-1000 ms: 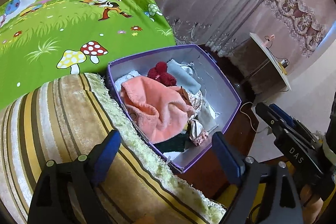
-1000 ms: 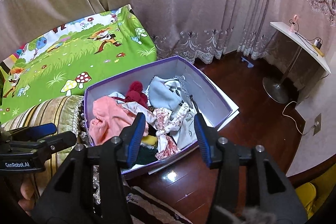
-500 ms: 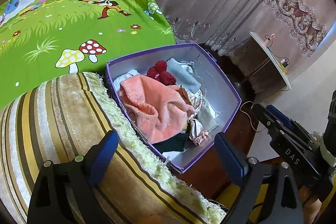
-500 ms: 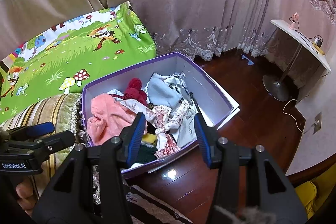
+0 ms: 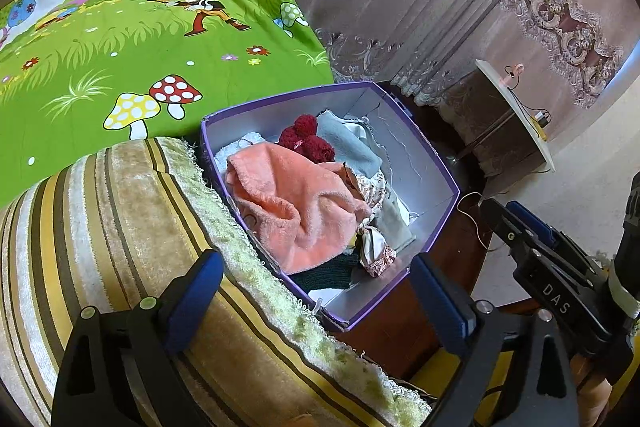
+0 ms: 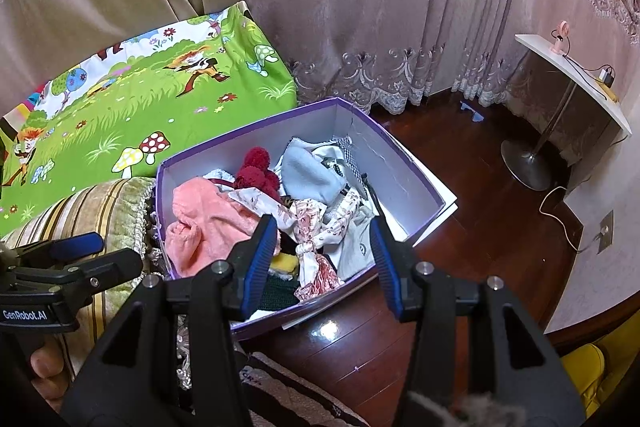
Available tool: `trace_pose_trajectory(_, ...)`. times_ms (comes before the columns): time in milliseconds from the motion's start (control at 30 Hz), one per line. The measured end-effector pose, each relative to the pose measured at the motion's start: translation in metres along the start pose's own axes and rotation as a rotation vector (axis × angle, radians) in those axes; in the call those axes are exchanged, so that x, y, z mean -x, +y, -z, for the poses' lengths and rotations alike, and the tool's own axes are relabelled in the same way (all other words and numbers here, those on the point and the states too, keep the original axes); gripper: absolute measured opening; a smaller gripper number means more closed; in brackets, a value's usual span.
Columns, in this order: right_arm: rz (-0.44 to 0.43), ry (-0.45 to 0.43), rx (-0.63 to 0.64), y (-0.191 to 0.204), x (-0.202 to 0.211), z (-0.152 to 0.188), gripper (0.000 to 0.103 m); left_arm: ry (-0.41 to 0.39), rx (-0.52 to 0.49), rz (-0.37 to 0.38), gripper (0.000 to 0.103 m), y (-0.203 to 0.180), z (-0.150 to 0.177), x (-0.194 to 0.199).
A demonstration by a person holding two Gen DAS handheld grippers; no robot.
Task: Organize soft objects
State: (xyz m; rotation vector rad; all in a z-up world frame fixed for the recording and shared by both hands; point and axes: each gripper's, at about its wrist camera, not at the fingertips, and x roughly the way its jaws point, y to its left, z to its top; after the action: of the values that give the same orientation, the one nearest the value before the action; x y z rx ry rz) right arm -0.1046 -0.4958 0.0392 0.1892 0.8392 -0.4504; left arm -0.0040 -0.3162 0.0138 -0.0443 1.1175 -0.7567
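Observation:
A purple box (image 5: 436, 167) (image 6: 404, 163) on the dark wood floor holds soft clothes: a pink fleece piece (image 5: 296, 203) (image 6: 208, 219), a dark red pompom item (image 5: 308, 139) (image 6: 256, 171), a light blue cloth (image 5: 348, 147) (image 6: 308, 171) and a floral fabric (image 6: 312, 227). My left gripper (image 5: 316, 291) is open and empty above the striped cushion (image 5: 100, 227), near the box's front. My right gripper (image 6: 320, 259) is open and empty over the box's near end. The left gripper also shows in the right wrist view (image 6: 76, 259), and the right gripper in the left wrist view (image 5: 532, 247).
A green cartoon-print sheet (image 5: 120, 59) (image 6: 120, 107) lies beyond the cushion. Curtains (image 6: 360, 7) hang behind. A white stand table (image 6: 576, 75) with a metal base stands at the right. A cable (image 6: 560, 211) runs to a wall socket.
Both grippers have drawn back and up slightly, so the box sits a little farther away. Both stay open and empty; the clothes have not moved.

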Motion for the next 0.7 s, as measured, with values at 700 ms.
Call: trace_pose_trajectory(700, 0.001, 0.002, -0.004, -0.0005, -0.001, 0.0025, 0.052, 0.0, 0.0, 0.0, 0.096, 0.0004, -0.0001, -0.0005)
